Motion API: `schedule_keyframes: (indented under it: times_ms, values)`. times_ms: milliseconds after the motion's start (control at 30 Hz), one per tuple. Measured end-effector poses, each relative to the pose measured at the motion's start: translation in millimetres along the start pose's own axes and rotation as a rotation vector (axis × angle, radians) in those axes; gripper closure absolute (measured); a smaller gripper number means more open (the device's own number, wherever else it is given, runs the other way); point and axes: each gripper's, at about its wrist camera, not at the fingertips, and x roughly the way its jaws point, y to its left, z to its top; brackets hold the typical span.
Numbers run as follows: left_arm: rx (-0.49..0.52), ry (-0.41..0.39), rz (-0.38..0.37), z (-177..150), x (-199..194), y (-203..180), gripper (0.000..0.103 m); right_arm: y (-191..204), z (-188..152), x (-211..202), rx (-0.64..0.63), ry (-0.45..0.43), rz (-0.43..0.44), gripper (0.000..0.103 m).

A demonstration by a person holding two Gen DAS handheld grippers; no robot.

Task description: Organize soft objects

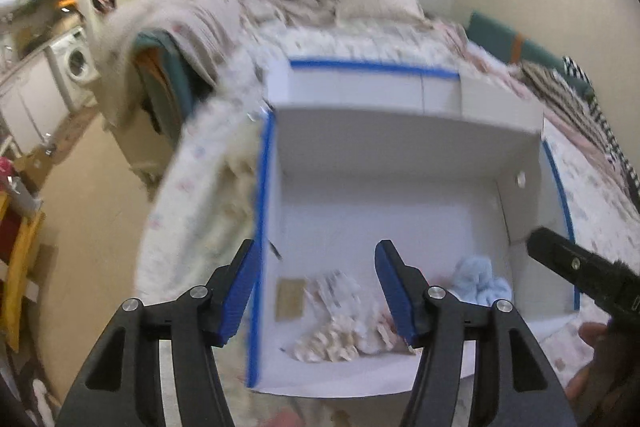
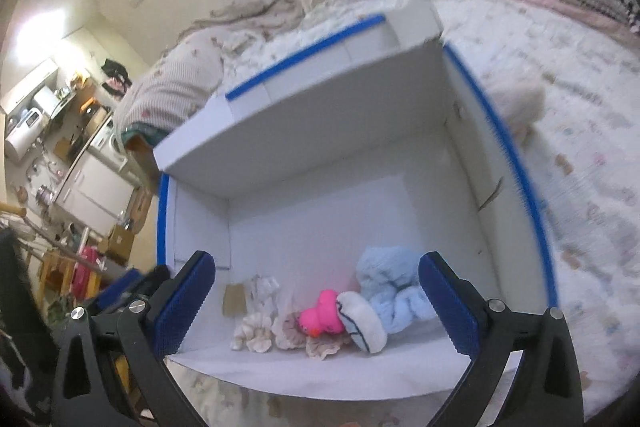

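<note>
No legible text, brand, number or sign is shown in either wrist view. A small brown cardboard tag [image 2: 234, 299] lying on the floor of the white, blue-taped cardboard box [image 2: 320, 227] is seen blank from both cameras, and any printing on it cannot be made out. Patterned motifs on the white quilted bedspread [image 2: 560, 107] are blurred, and no lettering can be read there. Objects on the far kitchen counter are too small and blurred for labels to be read.
</note>
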Motion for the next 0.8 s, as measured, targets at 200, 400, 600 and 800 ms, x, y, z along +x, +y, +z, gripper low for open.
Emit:
schedule_keyframes:
  times_ms: [200,400,600,800]
  values:
    - [-0.049,-0.061,-0.019,3.7,-36.1,17.4,0.047,13.6,2.5,-38.1,-0.069,-0.075,-0.034,0.0]
    - [-0.03,-0.098,-0.052,-13.9,-71.9,27.8,0.036,23.9,-12.9,-74.2,-0.119,-0.107,-0.042,0.0]
    - [-0.061,-0.076,-0.063,-45.7,-96.7,39.4,0.015,31.6,-43.7,-93.5,-0.187,-0.123,-0.071,0.0]
    - [-0.096,-0.042,-0.033,-77.1,-99.5,45.8,0.007,27.3,-71.7,-99.4,-0.198,-0.169,-0.088,0.0]
